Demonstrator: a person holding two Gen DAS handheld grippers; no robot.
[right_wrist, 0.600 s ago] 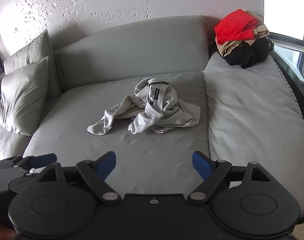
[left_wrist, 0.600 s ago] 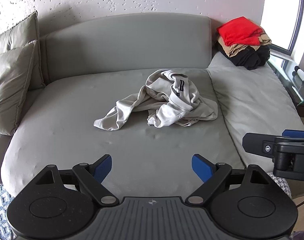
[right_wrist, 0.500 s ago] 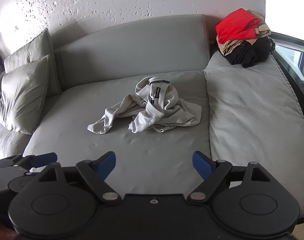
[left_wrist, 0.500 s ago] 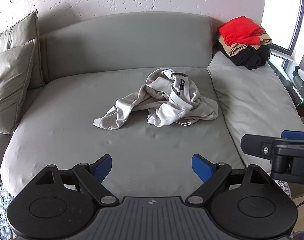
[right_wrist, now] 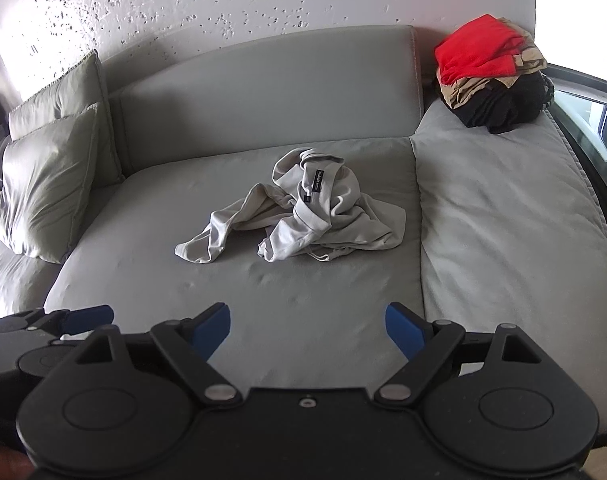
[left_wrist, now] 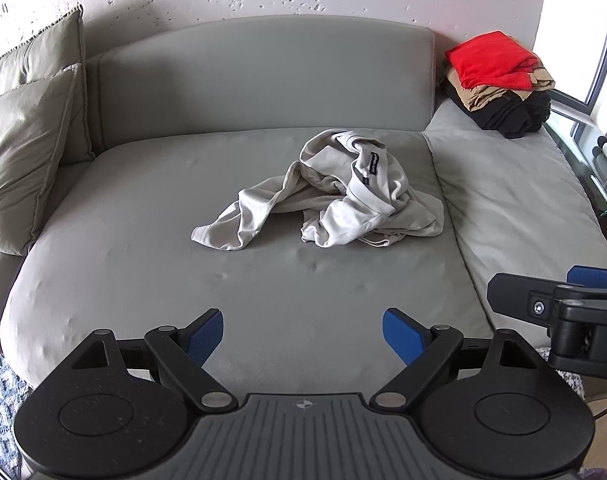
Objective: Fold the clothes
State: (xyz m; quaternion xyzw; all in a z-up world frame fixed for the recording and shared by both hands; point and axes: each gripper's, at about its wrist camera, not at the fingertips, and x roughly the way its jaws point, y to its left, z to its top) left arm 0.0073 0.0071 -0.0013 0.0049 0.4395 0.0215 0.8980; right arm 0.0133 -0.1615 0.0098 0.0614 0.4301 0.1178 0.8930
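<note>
Left tool (left_wrist: 303, 330): jaws wide, nothing between them, above the sofa's front edge.
Right tool (right_wrist: 307, 326): jaws wide, nothing held, beside the left one.
Beige garment (left_wrist: 335, 196): crumpled mid-seat on the grey sofa (left_wrist: 143, 264), well apart from both tools.
Clothes pile (left_wrist: 499, 80): red piece on top, tan and black beneath, far right corner.
Cushions (left_wrist: 19, 152): leaning at left end.

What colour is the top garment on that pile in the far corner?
Bright red top garment, lying over tan and black clothes; clearest in the right wrist view.

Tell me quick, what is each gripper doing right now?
Left gripper: open, holding nothing, above the sofa.
Right gripper: open, holding nothing, short of the crumpled shirt.
</note>
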